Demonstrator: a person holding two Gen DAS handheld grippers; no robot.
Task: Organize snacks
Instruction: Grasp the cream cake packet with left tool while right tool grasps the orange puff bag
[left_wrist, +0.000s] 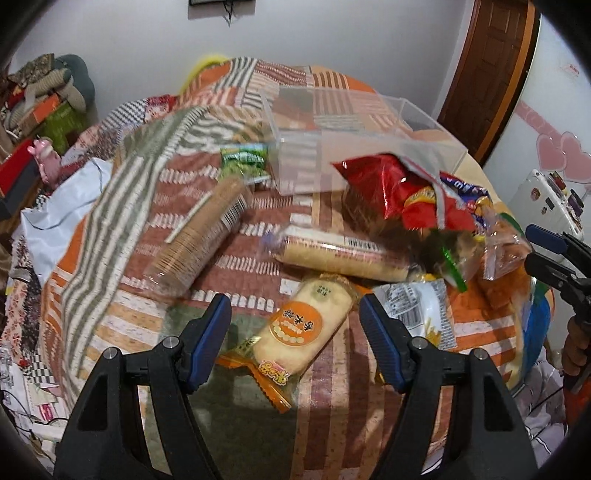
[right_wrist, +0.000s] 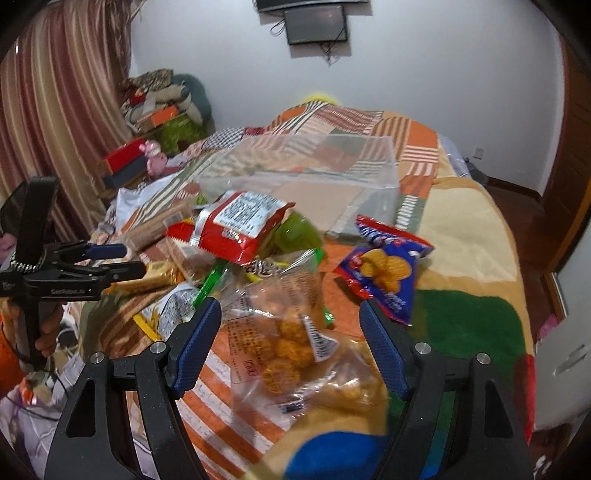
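Note:
A heap of snack packs lies on a patchwork bedspread. My left gripper (left_wrist: 295, 306) is open above an orange-labelled rice cracker pack (left_wrist: 301, 332), fingers either side, not touching. Beyond it lie a long biscuit pack (left_wrist: 343, 251), a round cracker sleeve (left_wrist: 201, 236), a green packet (left_wrist: 243, 160) and a red bag (left_wrist: 391, 188). A clear plastic box (left_wrist: 354, 147) stands behind them. My right gripper (right_wrist: 290, 310) is open over a clear bag of golden puffs (right_wrist: 288, 339). A blue snack bag (right_wrist: 386, 269) and the red bag (right_wrist: 236, 225) lie past it, before the clear box (right_wrist: 314, 177).
The bed edge drops off to the right onto a wooden floor (right_wrist: 532, 229). Cluttered boxes and cushions (right_wrist: 162, 110) stand by the curtain at the far left. The left gripper (right_wrist: 107, 258) shows at the left of the right wrist view; the right gripper (left_wrist: 546, 251) shows at the right of the left wrist view.

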